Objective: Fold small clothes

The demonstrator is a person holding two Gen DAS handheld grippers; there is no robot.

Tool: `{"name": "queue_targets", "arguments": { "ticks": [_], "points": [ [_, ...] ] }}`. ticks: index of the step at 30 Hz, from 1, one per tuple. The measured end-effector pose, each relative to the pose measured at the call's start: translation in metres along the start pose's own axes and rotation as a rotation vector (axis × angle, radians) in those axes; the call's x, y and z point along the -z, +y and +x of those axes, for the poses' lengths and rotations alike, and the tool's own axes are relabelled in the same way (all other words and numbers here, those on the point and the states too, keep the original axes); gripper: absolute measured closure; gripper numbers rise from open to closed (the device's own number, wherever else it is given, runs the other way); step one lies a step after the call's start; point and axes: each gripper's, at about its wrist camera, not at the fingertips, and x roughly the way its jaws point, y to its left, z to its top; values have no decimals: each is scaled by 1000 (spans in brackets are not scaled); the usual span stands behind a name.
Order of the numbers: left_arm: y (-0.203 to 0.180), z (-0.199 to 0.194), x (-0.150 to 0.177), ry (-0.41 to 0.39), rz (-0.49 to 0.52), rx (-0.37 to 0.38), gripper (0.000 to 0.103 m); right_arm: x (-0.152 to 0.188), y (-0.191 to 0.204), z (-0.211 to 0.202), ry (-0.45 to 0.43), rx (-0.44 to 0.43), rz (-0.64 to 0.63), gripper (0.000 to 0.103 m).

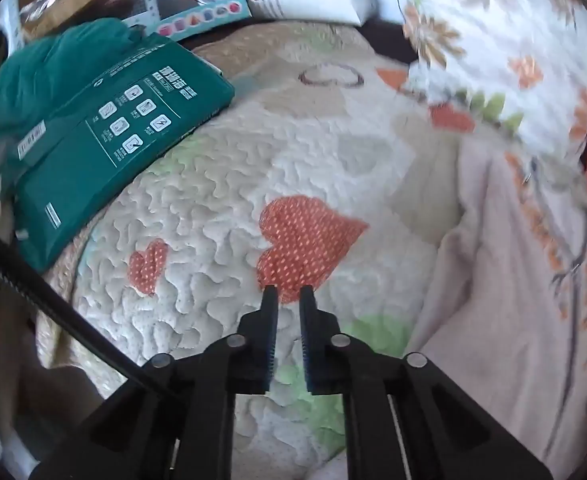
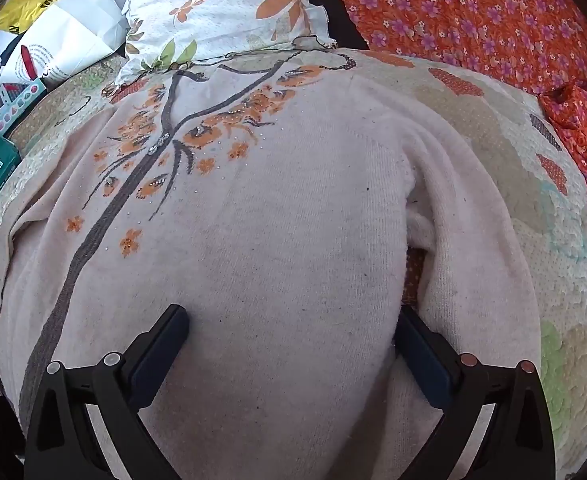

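Observation:
A pale pink knitted cardigan with an orange flower and grey branch pattern lies spread flat on a quilted bed cover. Its right sleeve lies along the body. My right gripper is wide open, low over the cardigan's lower body, with its fingers astride the fabric. In the left wrist view the cardigan shows at the right. My left gripper hovers over the bare quilt to the left of it, jaws nearly closed with a narrow gap and nothing between them.
A green package and a green cloth lie at the quilt's left edge. A floral pillow sits at the cardigan's neck end. An orange flowered blanket lies at the right. White bags and a box lie behind.

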Motion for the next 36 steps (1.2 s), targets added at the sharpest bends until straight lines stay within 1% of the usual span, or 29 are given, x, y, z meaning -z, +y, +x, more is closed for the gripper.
{"name": "queue_targets", "arguments": {
  "ticks": [1,2,3,4,5,7,8,10,11,12,13,14,15,16,18,19,21,23,24,25,26,28,29,30,31,32,33,34,36],
  "points": [
    [0,-6,1,-25,-7,26,82,0,-1,0,-2,-3,4,0],
    [-1,-10,2,-43,-1,41,71,0,-2,0,-5,-9,10,0],
    [-6,-13,1,-56,8,50,65,0,-4,-1,-8,-18,19,0],
    [-14,-17,1,-77,27,65,55,-4,-11,-1,-10,-30,32,0],
    [-22,-20,2,-91,43,75,49,-1,-12,-3,-16,-39,47,0],
    [-45,-28,5,-123,93,98,41,-1,-15,-3,-12,-53,61,0],
    [-55,-32,7,-136,121,108,38,-1,-8,-1,-3,-47,54,0],
    [-69,-35,11,-141,163,128,38,-1,-3,-3,17,-10,13,0],
    [-76,-36,13,-138,181,141,38,-2,-4,-5,21,-11,10,5],
    [-82,-37,15,-135,199,158,38,-5,-4,-12,28,-36,11,11],
    [-89,-39,17,-136,218,175,38,-10,-5,-20,23,-65,11,28],
    [-94,-40,19,-141,231,185,38,-16,-9,-32,4,-99,14,35],
    [-97,-41,20,-145,237,189,37,-25,-18,-49,-38,-116,22,35],
    [-102,-42,21,-147,251,199,36,-34,-26,-61,-80,-101,26,35],
    [-110,-42,24,-143,274,220,34,-58,-51,-81,-141,-37,47,33],
    [-113,-41,25,-139,282,225,34,-67,-61,-83,-167,-6,55,32],
    [-120,-37,27,-121,297,235,34,-94,-88,-68,-152,67,86,32],
    [-124,-33,29,-99,303,245,34,-117,-111,-40,-93,137,106,32],
    [-128,-31,29,-88,308,248,34,-127,-125,-16,-22,164,117,32],
    [-131,-29,30,-78,318,251,34,-128,-135,2,34,164,127,32],
    [-134,-28,29,-73,322,250,34,-132,-142,17,59,156,146,34],
    [-140,-26,28,-68,325,252,34,-136,-153,36,69,102,196,37],
    [-142,-25,27,-64,325,254,34,-136,-157,45,85,46,227,48],
    [-145,-23,26,-54,325,261,34,-134,-155,50,109,24,235,60],
    [-147,-22,24,-45,324,264,34,-134,-153,54,137,4,232,88],
    [-150,-20,23,-35,324,269,34,-136,-149,55,140,11,216,93],
    [-152,-18,22,-20,323,278,34,-143,-145,55,151,35,189,95],
    [-155,-17,21,-12,323,281,34,-149,-144,56,160,56,171,96],
    [-158,-14,20,1,322,283,34,-168,-147,57,139,112,152,97]
  ]
}}
